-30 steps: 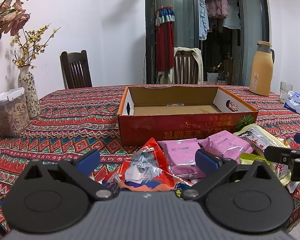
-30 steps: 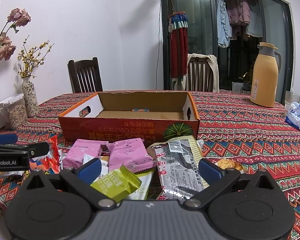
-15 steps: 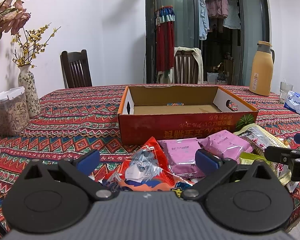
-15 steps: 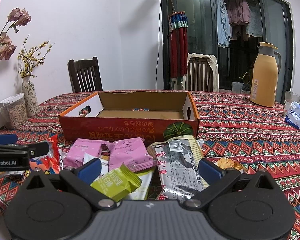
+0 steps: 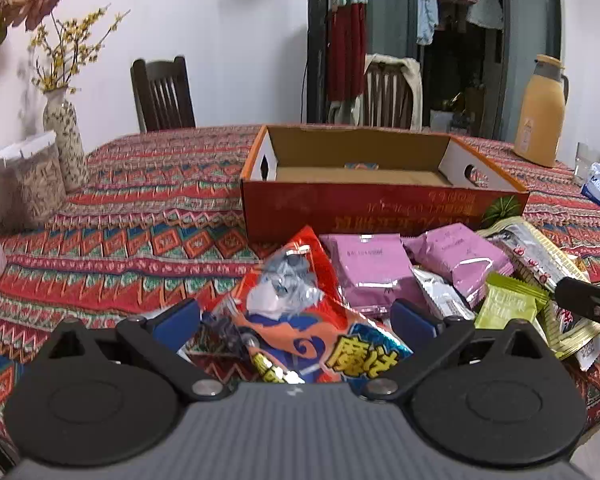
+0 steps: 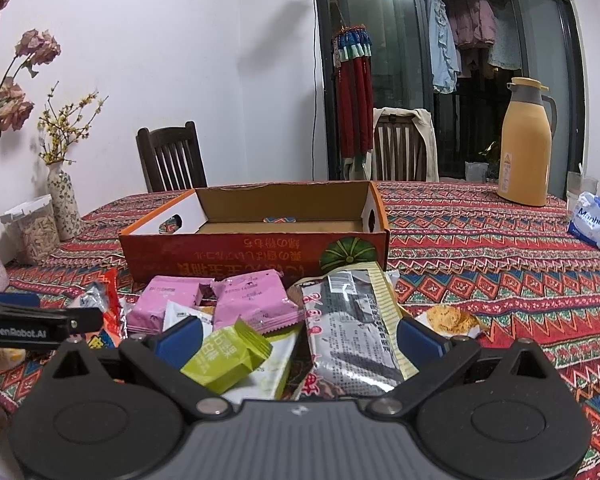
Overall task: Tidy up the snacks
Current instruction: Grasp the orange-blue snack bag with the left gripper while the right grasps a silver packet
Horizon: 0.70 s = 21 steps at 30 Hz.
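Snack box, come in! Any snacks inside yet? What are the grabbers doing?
Left gripper open over red snack bag. Right gripper open over green packet. Box looks empty. Nothing blocking.

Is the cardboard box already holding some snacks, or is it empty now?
Nearly empty. The cardboard box is open-topped with a bare brown floor; only one small coloured thing lies near its back wall. All snack packets lie outside.

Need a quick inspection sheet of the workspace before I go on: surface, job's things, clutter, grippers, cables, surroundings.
Surface: table under a patterned cloth.
Job's things: open box, nothing seen inside; snack packets piled before it: red bag, two pink packs, green pack, long pack.
Clutter: flask, tissue pack, vase, container.
Grippers: left gripper open over the red bag; right gripper open over the pile.
Cables: nothing seen.
Surroundings: two chairs, glass door.
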{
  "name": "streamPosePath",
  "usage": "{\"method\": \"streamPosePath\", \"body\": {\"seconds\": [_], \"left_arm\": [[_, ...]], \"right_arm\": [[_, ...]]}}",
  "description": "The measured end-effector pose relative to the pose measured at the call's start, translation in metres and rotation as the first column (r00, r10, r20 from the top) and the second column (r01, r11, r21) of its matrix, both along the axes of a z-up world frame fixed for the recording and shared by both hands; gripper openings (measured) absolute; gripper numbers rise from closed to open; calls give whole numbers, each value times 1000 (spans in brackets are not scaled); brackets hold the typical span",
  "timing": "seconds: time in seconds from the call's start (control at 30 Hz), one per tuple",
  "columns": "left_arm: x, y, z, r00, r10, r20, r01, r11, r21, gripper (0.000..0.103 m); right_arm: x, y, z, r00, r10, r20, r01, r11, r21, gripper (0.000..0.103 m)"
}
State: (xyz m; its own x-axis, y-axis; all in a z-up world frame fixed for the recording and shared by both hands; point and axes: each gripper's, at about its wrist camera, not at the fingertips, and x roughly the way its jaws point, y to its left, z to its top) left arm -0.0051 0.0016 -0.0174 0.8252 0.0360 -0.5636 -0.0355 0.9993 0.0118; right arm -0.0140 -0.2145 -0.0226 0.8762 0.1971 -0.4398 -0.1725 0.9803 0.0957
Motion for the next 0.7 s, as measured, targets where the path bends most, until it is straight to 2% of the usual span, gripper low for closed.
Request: {"method": "streamPosePath", "body": {"seconds": [0.2,0.33,0.47,0.7], "left_arm": [[8,-7,-1,996,76,-54,-76,997,-3,103],[20,-9,2,984,141,-113,-143,990,-12,103],[25,-17,-5,971,151,-185,-155,988,-7,103],[31,-18,-17,949,177,-260,-188,982,-20,103]], "right_arm": [[-4,-15,-9,1000,11,8,-11,999,41,103],[-5,-27,-15,1000,12,13,-13,997,71,103],[-7,-35,-20,1000,13,10,-14,995,96,103],[-10,-43,-27,1000,8,11,-9,994,113,103]]}}
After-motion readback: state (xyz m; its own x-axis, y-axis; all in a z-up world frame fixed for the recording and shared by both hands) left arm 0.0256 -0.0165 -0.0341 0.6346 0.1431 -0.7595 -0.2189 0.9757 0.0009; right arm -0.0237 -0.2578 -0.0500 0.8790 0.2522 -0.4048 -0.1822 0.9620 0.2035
